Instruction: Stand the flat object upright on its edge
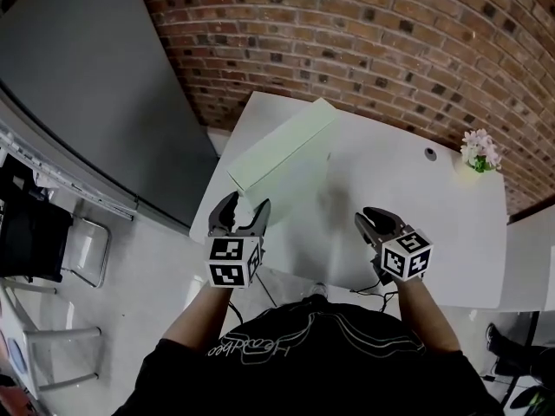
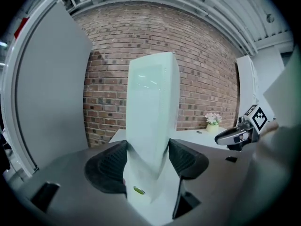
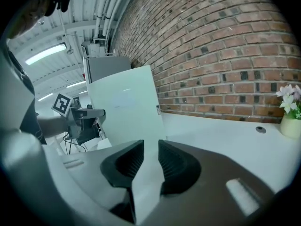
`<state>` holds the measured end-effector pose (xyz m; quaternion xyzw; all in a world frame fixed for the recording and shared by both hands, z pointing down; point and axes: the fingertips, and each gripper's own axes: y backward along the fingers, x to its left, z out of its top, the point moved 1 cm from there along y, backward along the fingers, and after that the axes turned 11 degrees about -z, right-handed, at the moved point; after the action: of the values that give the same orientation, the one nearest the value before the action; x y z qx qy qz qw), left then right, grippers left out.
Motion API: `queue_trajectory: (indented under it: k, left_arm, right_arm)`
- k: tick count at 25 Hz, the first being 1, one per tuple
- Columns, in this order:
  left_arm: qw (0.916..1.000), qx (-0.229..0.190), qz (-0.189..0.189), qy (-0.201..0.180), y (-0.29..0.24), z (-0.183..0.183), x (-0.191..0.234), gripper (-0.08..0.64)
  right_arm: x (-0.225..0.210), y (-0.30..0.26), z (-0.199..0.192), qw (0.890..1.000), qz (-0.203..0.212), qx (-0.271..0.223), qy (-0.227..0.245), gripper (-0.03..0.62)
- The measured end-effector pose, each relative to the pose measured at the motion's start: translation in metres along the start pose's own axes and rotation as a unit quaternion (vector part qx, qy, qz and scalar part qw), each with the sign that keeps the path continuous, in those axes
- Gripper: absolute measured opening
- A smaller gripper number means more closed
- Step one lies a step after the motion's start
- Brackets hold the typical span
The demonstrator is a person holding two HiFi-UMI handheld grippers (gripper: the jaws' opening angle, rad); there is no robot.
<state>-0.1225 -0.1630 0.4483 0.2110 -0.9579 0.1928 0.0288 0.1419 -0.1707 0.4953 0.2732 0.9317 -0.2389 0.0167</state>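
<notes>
A pale green flat box stands upright on its long edge on the white table, running from the near left corner toward the back. My left gripper is at the box's near end. In the left gripper view the box fills the gap of the left gripper, both pads against its faces. My right gripper hovers over the table's front edge, well right of the box. In the right gripper view the right gripper keeps a narrow gap with nothing in it, and the box stands ahead on the left.
A small pot of pale flowers sits at the table's back right corner, near a cable hole. A brick wall runs behind the table. A chair stands on the floor to the left.
</notes>
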Motion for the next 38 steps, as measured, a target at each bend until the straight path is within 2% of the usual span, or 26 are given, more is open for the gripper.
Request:
queue_trajectory:
  k: [2,9,11,25,38]
  left_arm:
    - [0.9999,-0.001,0.014,0.005,-0.007,0.003,-0.002,0.281]
    - [0.9976,-0.001,0.065,0.025,-0.023,0.009,-0.006,0.282]
    - [0.9966,-0.003,0.077,0.029,-0.029,0.011,-0.007,0.281]
    - [0.9864,-0.019,0.154,0.053,-0.083,0.031,-0.009,0.282]
    - [0.9808,-0.024,0.184,0.060,-0.134,0.051,0.001,0.282]
  right_arm:
    - [-0.011,0.001,0.001,1.000,0.002,-0.001,-0.006,0.071]
    - [-0.035,0.003,-0.010,0.999,0.022,0.002,-0.040,0.038]
    - [-0.042,0.004,-0.015,0.999,0.023,0.005,-0.044,0.012]
    - [-0.094,0.014,-0.028,0.998,0.035,0.015,-0.056,0.006]
    - [-0.126,0.015,-0.043,0.996,0.031,0.027,-0.082,0.006]
